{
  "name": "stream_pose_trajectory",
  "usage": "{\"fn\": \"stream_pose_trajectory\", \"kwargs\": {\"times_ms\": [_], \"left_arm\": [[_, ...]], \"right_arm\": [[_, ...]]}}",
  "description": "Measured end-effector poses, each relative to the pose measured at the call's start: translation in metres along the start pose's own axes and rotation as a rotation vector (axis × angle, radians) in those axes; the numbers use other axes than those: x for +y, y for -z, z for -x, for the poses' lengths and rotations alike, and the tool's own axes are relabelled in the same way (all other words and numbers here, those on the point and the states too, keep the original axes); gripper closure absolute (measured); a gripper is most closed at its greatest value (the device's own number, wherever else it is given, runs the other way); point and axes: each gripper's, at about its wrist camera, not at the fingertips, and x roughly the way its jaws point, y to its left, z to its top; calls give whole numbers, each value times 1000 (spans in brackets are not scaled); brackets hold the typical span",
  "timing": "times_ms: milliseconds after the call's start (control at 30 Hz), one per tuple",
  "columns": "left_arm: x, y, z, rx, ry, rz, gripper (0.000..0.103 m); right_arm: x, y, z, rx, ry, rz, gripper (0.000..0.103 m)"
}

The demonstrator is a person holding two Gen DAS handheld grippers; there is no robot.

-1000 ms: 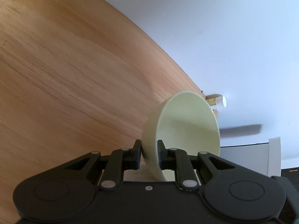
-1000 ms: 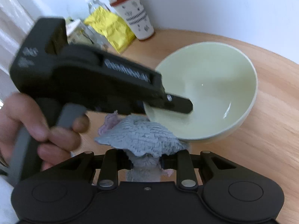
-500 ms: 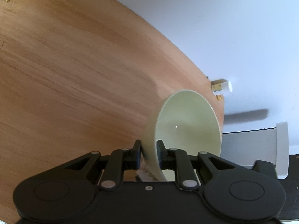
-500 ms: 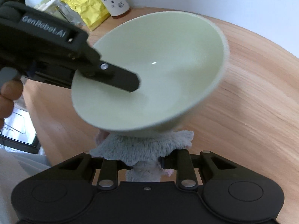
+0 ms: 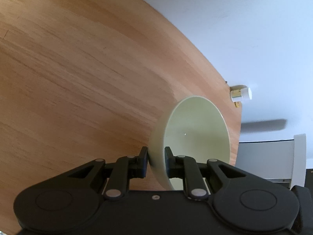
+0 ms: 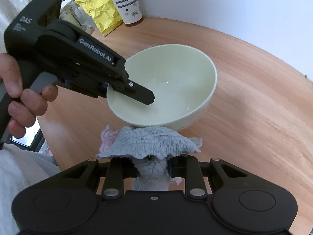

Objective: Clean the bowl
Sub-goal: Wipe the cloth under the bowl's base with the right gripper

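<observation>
Two grippers, both clamped. Left wrist view: left gripper (image 5: 156, 163) pinches the bowl (image 5: 195, 137) wall at lower centre, bowl tipped over the table (image 5: 78, 68). Right wrist view: right gripper (image 6: 153, 171) squeezes a cloth (image 6: 150, 143) just below the bowl (image 6: 170, 82), mid-frame; cup (image 6: 127, 2) at top.
</observation>
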Motion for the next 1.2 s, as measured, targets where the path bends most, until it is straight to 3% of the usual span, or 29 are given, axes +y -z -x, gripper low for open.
{"fn": "stream_pose_trajectory", "kwargs": {"times_ms": [500,700,1200], "left_arm": [[7,1,-19,35,-52,-21,87],[7,1,-22,35,-67,-39,87],[13,3,-19,31,-68,-76,87]], "right_arm": [[-15,11,13,25,-31,-71,75],[-7,3,-1,33,-43,-68,75],[-11,6,-3,33,-59,-78,75]]}}
